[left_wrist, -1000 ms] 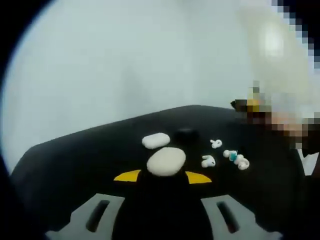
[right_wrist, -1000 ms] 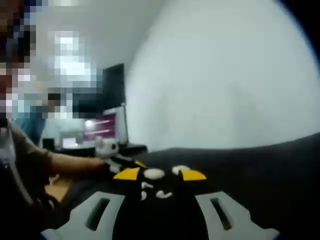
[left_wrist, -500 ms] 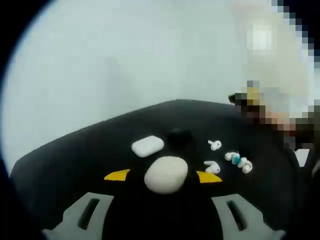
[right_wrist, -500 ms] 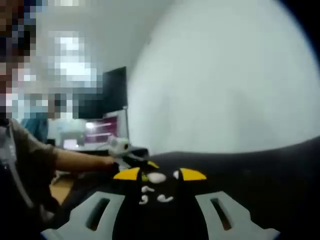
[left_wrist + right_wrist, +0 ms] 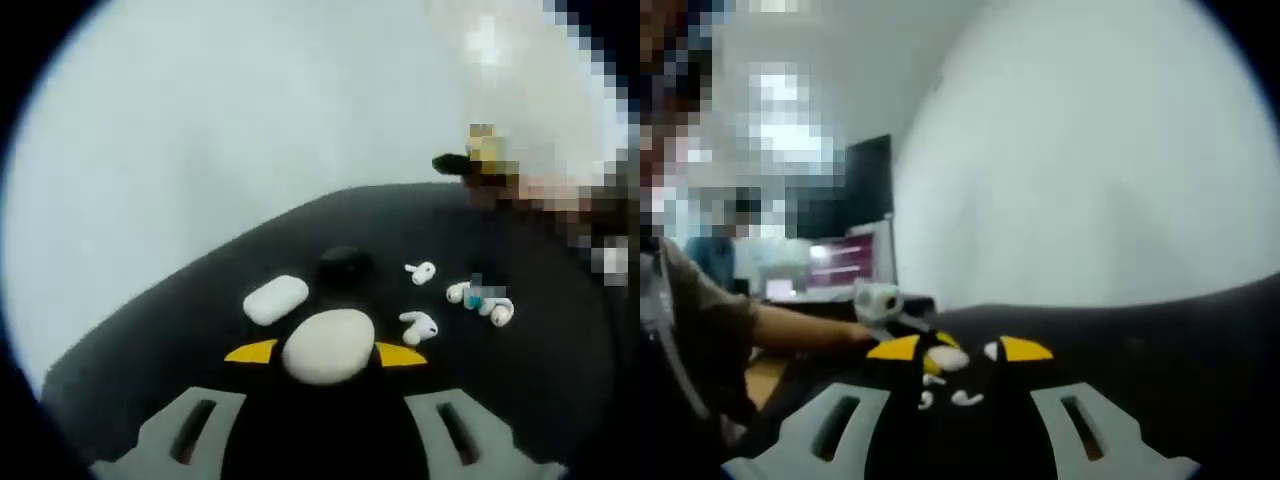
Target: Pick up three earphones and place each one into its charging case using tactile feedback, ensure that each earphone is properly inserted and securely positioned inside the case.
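Left gripper view: approach step, left tongs (image 5: 325,352) released and empty over beige case (image 5: 327,345) on black desk (image 5: 150,320), earphones (image 5: 418,325) just beside, right tongs (image 5: 957,349) likewise released; next, likely pinching one earphone gently.

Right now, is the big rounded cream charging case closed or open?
Closed. In the left gripper view the big rounded cream charging case shows one smooth unbroken dome, with no raised lid and no earphone pockets.
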{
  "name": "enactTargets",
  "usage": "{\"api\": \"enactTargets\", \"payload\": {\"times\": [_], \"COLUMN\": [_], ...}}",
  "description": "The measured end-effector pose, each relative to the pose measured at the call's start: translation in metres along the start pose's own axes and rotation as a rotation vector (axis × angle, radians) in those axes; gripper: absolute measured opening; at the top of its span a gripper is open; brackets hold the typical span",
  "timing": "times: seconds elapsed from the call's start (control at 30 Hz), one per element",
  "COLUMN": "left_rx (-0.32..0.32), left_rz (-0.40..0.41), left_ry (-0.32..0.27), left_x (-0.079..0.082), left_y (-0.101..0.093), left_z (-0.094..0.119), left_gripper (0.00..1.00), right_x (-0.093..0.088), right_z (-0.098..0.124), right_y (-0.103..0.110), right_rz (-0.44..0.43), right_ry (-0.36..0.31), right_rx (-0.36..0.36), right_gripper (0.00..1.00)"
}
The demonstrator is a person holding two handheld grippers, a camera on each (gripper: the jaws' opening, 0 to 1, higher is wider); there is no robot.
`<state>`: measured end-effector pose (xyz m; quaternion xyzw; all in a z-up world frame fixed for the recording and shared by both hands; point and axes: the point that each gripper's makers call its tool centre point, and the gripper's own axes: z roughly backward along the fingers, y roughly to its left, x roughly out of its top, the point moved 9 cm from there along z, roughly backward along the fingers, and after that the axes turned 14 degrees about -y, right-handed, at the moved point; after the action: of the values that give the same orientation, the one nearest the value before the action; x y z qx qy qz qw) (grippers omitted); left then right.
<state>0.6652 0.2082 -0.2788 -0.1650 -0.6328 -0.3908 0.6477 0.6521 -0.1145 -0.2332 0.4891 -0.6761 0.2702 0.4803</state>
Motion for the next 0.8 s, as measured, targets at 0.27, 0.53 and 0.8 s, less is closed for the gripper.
{"api": "enactTargets", "payload": {"times": [0.27, 0.53, 0.8], "left_rx": [0.025, 0.038, -0.016], "left_rz": [0.007, -0.052, -0.235], "left_ry": [0.021, -0.004, -0.018], "left_x": [-0.002, 0.003, 0.010], "left_y": [-0.006, -0.001, -0.006], "left_z": [0.009, 0.011, 0.004], "left_gripper": [0.16, 0.41, 0.44], "right_x": [-0.001, 0.000, 0.000], "right_z": [0.001, 0.001, 0.000], "right_y": [0.000, -0.001, -0.003], "right_rz": [0.005, 0.005, 0.003], "right_ry": [0.008, 0.004, 0.001], "right_rx": [-0.005, -0.011, -0.004], "right_gripper": [0.30, 0.30, 0.31]}}
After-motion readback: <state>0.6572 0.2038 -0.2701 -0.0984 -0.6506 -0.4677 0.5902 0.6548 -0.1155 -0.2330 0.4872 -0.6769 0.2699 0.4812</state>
